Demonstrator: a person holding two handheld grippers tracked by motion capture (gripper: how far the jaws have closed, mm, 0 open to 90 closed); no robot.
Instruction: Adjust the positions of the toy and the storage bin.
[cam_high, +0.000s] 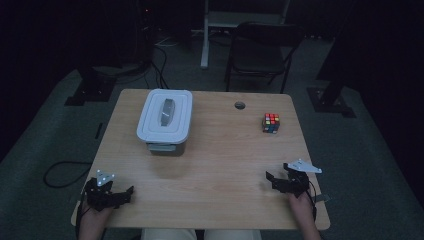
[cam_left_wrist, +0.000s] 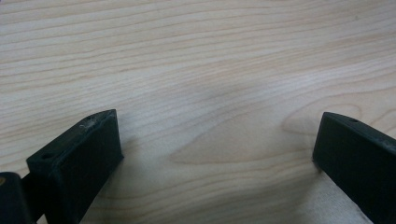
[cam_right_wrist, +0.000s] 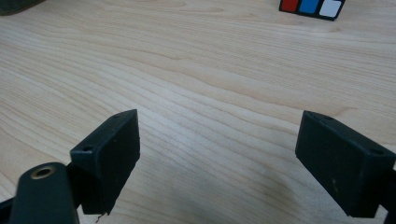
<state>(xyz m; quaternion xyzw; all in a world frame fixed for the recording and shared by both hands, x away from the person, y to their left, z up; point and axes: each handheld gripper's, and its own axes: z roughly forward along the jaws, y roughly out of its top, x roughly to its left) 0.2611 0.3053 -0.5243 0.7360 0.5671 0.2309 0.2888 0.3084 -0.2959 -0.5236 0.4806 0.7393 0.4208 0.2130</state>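
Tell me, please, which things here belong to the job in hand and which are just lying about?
In the job: lidded grey box; puzzle cube; left hand-held gripper and right hand-held gripper, both open and empty.

Lying about: folding chair; floor cables; table's grommet hole.

No legible text, label or number on anything here

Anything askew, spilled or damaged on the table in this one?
Nothing stands out. The lidded box sits closed and level, the cube rests flat, and both the left gripper and right gripper are open and empty.
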